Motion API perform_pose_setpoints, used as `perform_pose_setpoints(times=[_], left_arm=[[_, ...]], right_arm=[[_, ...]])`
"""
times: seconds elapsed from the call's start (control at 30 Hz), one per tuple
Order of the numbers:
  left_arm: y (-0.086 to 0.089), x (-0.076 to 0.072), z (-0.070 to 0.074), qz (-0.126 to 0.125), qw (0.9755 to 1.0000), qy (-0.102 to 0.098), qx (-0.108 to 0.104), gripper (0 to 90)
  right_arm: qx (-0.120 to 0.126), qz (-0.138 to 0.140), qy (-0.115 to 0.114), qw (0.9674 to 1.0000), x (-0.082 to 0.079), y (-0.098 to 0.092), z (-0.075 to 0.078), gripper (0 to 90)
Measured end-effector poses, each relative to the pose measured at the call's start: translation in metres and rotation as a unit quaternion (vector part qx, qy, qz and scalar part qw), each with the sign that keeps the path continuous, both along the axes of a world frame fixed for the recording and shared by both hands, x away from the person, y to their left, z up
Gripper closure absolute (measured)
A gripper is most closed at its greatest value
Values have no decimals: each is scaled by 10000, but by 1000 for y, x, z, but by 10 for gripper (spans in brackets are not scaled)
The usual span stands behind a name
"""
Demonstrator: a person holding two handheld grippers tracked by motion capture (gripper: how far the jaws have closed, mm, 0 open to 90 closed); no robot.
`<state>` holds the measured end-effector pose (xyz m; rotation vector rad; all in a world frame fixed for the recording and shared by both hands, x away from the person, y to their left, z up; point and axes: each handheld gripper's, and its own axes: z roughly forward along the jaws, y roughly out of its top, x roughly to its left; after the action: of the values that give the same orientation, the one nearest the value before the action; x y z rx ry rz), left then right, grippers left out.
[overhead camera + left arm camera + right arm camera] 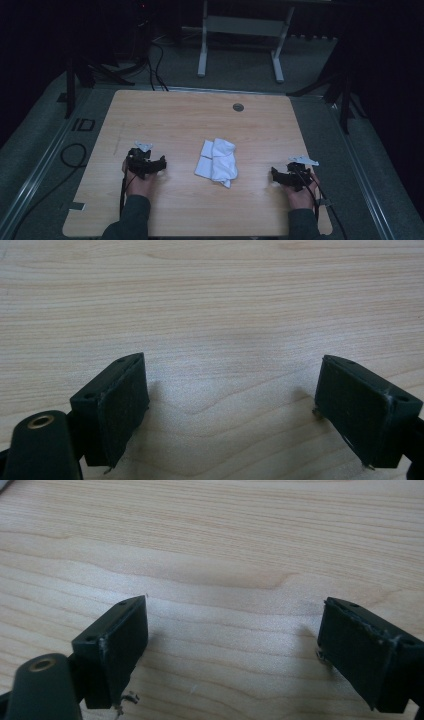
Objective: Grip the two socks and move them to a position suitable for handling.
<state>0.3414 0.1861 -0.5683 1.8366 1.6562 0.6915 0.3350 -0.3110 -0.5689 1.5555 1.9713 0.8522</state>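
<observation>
1. While both hands rest on the wooden table (175,110) in the high view, a crumpled white cloth (217,161) lies between them near the table's middle, touched by neither. The left gripper (161,164) sits well to the cloth's left, the right gripper (274,173) well to its right, each pointing inward toward it.
2. Seen from the left gripper view, the left gripper (232,405) has its jaws spread wide with bare wood grain between them, gripping nothing.
3. Seen from the right gripper view, the right gripper (232,647) likewise stands released, jaws far apart over bare table, and a small thread hangs off the lower edge of one pad.
</observation>
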Motion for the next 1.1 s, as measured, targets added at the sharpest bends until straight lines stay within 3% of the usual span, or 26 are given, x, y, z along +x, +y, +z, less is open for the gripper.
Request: perform_pose_setpoints(times=[0.4,0.57,0.77,0.97,1.1], left_arm=[[0,0,0,17,10000,0,-1,137],[0,1,0,15,10000,4,0,137],[0,1,0,3,10000,7,5,137],[-1,1,0,4,10000,8,4,137],[0,1,0,0,10000,5,5,137]], right_arm=[[0,18,-25,10000,0,0,0,151],[-12,77,13,10000,-4,4,3,270],[-64,414,77,9991,-8,9,8,507],[-92,676,130,9976,-11,14,10,620],[-212,1014,182,9945,-16,25,14,714]])
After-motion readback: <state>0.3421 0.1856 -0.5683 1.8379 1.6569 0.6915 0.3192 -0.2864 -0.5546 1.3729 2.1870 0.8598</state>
